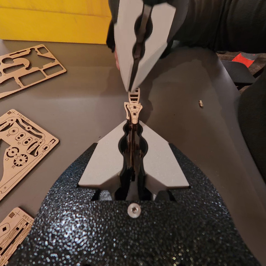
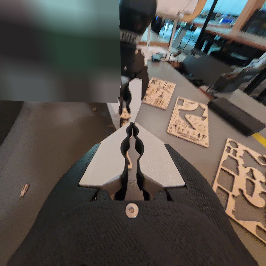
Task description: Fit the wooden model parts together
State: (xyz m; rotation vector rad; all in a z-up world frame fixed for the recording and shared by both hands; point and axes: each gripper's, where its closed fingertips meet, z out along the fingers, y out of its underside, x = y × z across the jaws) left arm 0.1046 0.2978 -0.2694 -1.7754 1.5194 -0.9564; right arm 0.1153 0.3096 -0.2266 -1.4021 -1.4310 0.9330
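Wooden model (image 1: 133, 115) clamped in left gripper (image 1: 133, 123), right gripper (image 1: 132, 90) pinching top

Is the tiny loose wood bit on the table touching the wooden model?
No, the tiny loose bit lies alone on the grey table, well apart from the wooden model in the left gripper.

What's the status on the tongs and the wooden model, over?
Left tongs shut on wooden model, held upright. Right tongs shut on small ladder-like wooden part, at the model's top. Loose small wooden piece on grey table, clear of work.
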